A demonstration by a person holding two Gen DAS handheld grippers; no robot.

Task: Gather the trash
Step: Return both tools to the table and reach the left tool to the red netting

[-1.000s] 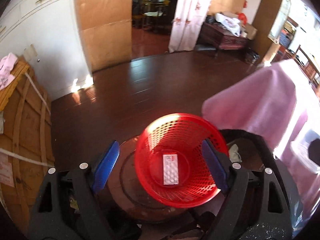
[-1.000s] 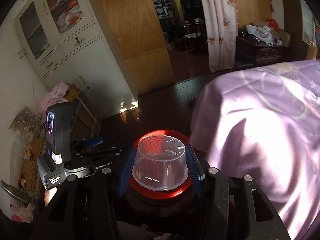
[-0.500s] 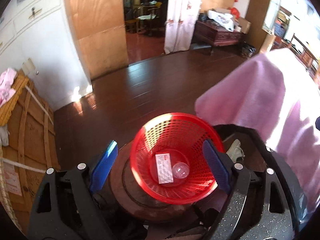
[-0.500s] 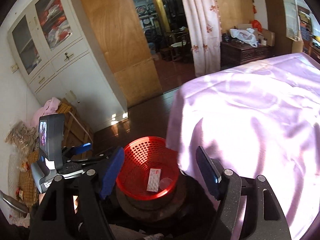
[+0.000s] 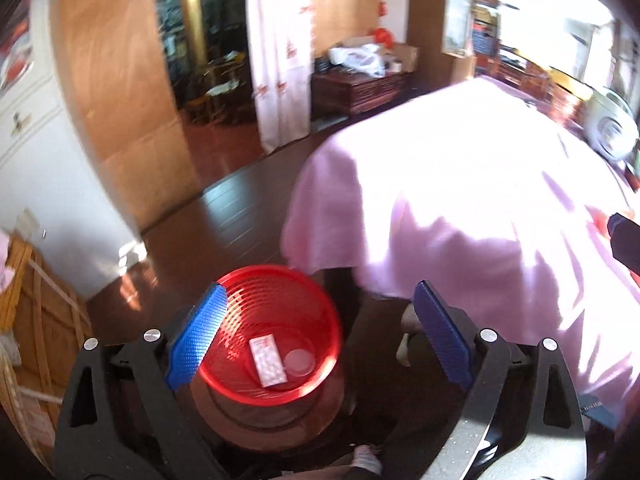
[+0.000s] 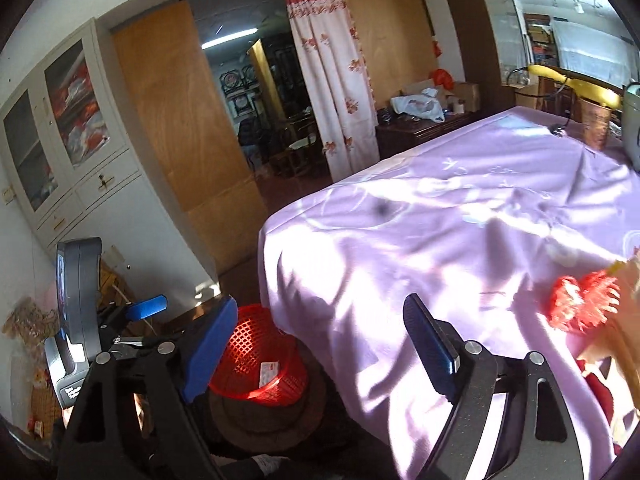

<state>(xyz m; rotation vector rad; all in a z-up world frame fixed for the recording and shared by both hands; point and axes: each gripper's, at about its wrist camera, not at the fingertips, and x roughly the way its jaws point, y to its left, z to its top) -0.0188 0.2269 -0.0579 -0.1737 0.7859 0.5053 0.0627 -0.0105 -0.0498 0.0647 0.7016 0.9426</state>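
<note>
- Left claw (image 5: 318, 334) and right claw (image 6: 320, 346): both released, nothing between them, jaws just widening.
- Red plastic mesh basket (image 5: 240, 292) beside the lilac-clothed tabletop (image 6: 460, 216) holds a white blister card (image 5: 267, 360), red print unreadable, and a clear plastic cup (image 5: 299, 360).

Red basket (image 6: 256, 360): near side hidden behind a blue pad. Red tasselled object (image 6: 580, 304): blurred, identity indeterminate. White appliance (image 5: 608, 132): overexposed, cut off at the picture edge.
</note>
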